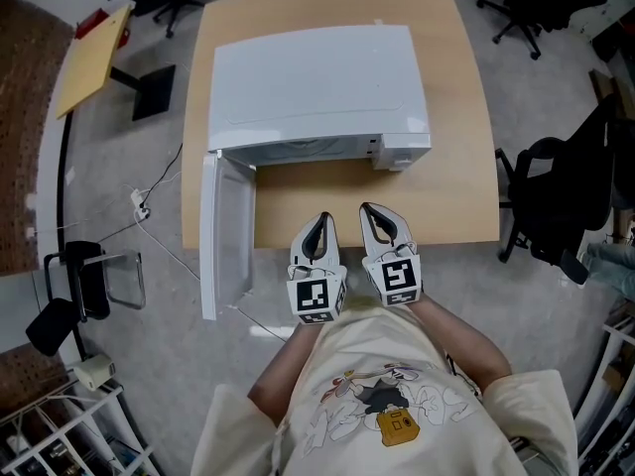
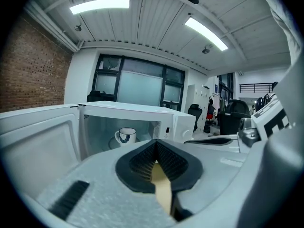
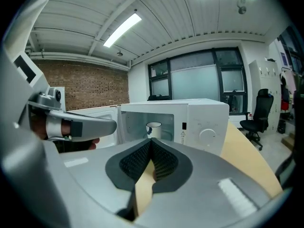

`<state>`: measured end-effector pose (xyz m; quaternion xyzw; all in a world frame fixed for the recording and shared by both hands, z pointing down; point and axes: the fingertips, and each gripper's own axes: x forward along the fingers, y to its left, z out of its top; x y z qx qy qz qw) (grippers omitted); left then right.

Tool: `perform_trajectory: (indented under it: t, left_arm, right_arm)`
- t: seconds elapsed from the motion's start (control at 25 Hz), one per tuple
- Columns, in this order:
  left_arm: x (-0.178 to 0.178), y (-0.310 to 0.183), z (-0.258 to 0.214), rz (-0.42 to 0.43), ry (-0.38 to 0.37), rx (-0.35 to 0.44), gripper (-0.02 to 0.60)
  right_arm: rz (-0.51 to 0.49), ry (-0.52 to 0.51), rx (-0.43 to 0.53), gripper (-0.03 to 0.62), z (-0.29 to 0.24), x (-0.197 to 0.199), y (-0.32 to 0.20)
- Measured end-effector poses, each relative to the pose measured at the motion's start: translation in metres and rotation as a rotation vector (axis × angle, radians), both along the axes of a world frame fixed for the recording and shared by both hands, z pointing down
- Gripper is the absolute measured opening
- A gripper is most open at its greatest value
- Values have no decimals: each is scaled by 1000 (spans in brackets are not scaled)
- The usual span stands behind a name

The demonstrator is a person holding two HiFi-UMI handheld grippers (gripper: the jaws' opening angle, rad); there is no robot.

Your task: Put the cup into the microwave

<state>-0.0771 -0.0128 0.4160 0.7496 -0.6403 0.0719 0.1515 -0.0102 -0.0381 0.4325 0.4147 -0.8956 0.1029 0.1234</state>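
1. Okay, status: cup (image 2: 126, 136) is inside the microwave (image 1: 317, 87). It stands upright in the cavity, handle on the left as my left gripper view shows it, on what looks like the turntable.
2. Left gripper (image 1: 323, 218): jaws together, pads meeting at the tips, nothing between them.
3. Right gripper (image 1: 369, 209): same, jaws pressed together and empty. The load is already set down, so neither pair has anything to carry.
4. Both grippers sit side by side at the near edge of the table (image 1: 466, 167), apart from the microwave and aimed toward its open front. My read is that this is a parked pose: clear of the cavity, and both cameras can check the cup.
5. Door (image 1: 226, 231) is swung fully out to the left, hanging past the table's near edge. That leaves the front of the cavity unobstructed, so both gripper views see straight in.
6. Judgement: placement looks done. Cup appears well inside the opening, not on the sill, so it should not foul the door.
7. If a close is wanted, the left gripper is nearer the door. Pushing with shut jaws would do; no grip needed.
8. Risk: slamming the door could jolt the cup, so push it gently.
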Motion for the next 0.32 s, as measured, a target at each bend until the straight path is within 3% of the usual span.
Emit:
perform_trajectory:
  t: [0.32]
  left_arm:
    - [6,-5,-4,16,-3,13,2]
  right_arm:
    - [20,-7,-15,5,2,7,-2]
